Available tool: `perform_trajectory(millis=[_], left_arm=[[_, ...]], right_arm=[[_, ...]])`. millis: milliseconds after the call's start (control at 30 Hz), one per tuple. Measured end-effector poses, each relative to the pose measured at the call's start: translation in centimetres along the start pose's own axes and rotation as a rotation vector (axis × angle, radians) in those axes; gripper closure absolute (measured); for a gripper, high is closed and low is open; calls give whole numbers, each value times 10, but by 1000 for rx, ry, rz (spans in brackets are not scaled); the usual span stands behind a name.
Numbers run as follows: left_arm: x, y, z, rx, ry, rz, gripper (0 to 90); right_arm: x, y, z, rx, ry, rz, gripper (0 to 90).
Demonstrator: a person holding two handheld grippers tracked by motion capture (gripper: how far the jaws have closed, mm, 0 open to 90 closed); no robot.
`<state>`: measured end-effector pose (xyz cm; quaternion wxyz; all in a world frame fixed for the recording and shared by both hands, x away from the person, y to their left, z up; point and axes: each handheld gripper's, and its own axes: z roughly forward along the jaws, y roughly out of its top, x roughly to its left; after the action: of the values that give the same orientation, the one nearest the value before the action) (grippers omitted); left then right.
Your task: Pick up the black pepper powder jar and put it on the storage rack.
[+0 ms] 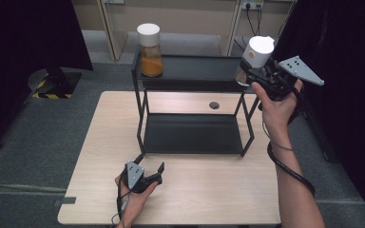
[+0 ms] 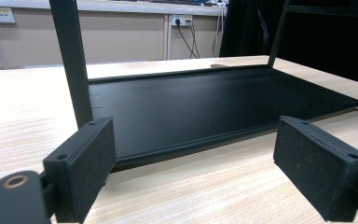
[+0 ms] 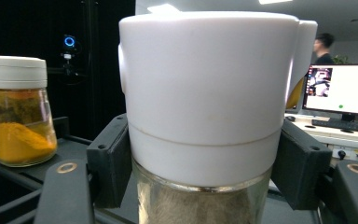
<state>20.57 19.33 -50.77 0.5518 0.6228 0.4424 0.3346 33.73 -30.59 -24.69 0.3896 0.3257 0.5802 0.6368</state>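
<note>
My right gripper (image 1: 253,72) is shut on a glass jar with a white cap (image 1: 256,53), held in the air over the right end of the black rack's top shelf (image 1: 195,66). In the right gripper view the pads (image 3: 109,161) press the jar (image 3: 205,107) just under its cap. A second jar with orange powder (image 1: 150,50) stands upright on the shelf's left end, also seen in the right gripper view (image 3: 21,116). My left gripper (image 1: 150,167) rests open on the wooden table (image 1: 100,142) in front of the rack's lower shelf (image 2: 205,102), nothing between its pads (image 2: 86,165).
The black two-tier rack (image 1: 142,114) stands mid-table, its front left post (image 2: 72,60) close ahead of the left gripper. A round cable hole (image 1: 214,105) sits in the table behind it. Dark curtains flank both sides; a monitor (image 3: 340,88) and a person (image 3: 324,46) are far off.
</note>
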Motion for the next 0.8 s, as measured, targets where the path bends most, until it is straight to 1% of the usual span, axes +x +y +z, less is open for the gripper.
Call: perform_trajectory(millis=[67,533,800], left_arm=[[0,0,0,0,0,0,125],[0,0,0,0,0,0,125],[1,0,0,2,-2,1,125]], right_arm=[[-1,0,2,1,0,10,309],[-5,8,20,27,-41,12,309],[-7,12,32,53,-61,11,309]])
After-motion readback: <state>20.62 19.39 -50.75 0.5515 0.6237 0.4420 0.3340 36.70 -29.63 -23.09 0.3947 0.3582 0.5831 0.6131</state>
